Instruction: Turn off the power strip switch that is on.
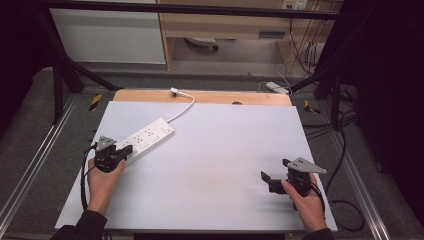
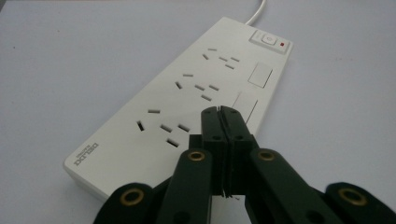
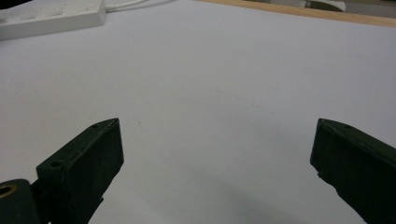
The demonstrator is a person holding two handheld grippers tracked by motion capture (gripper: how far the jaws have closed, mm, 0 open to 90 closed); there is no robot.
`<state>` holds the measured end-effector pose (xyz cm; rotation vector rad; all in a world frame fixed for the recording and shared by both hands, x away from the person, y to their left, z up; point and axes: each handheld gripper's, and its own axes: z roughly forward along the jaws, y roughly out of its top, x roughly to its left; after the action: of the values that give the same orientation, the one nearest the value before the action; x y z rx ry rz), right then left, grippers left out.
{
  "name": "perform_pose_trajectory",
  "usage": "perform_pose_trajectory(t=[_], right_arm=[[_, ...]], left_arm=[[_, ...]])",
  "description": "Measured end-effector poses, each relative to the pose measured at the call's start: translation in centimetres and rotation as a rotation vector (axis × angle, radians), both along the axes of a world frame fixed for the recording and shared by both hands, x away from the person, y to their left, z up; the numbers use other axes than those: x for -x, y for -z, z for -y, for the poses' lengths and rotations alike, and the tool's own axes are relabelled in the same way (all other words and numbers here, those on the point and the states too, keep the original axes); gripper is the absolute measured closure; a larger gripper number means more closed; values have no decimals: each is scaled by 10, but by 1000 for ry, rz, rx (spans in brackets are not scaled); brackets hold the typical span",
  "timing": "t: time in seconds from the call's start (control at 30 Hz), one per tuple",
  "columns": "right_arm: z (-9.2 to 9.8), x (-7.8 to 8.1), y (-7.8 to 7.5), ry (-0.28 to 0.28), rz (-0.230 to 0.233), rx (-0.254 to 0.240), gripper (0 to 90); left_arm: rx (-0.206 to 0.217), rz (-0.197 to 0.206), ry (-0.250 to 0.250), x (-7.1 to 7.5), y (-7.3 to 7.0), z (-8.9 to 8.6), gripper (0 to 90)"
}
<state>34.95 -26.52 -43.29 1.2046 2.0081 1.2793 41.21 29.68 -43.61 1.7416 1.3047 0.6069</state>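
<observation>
A white power strip [image 1: 146, 138] lies aslant on the white table top [image 1: 215, 150], its cord running back to a plug at the wooden far edge. In the left gripper view the power strip [image 2: 187, 93] shows three socket groups, a switch and a red light. My left gripper [image 2: 220, 112] is shut with nothing between its jaws, its tips over the strip's near end; from above the left gripper [image 1: 128, 149] sits at that end. My right gripper [image 1: 274, 176] rests at the right front, open; its jaws stand wide apart over bare table, and the right gripper [image 3: 215, 135] holds nothing.
The white cord [image 1: 184, 107] curves to a plug [image 1: 174, 91] on the wooden strip [image 1: 250, 98] at the table's back. Black frame bars and loose cables surround the table. The power strip's end [image 3: 51, 16] lies at the top left of the right gripper view.
</observation>
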Motion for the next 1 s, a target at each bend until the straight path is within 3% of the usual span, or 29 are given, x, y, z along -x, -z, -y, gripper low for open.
perform_pose_trajectory(t=[0.23, 0.5, 1.0], right_arm=[[1, 0, 0, 5, -4, -3, 30], [1, 0, 0, 5, -5, -3, 30], [2, 0, 0, 5, -5, -2, 30]], left_arm=[[2, 26, 8, -1, -1, 2, 832], [12, 73, 18, -2, -3, 6, 704], [42, 84, 55, -6, -6, 11, 493]])
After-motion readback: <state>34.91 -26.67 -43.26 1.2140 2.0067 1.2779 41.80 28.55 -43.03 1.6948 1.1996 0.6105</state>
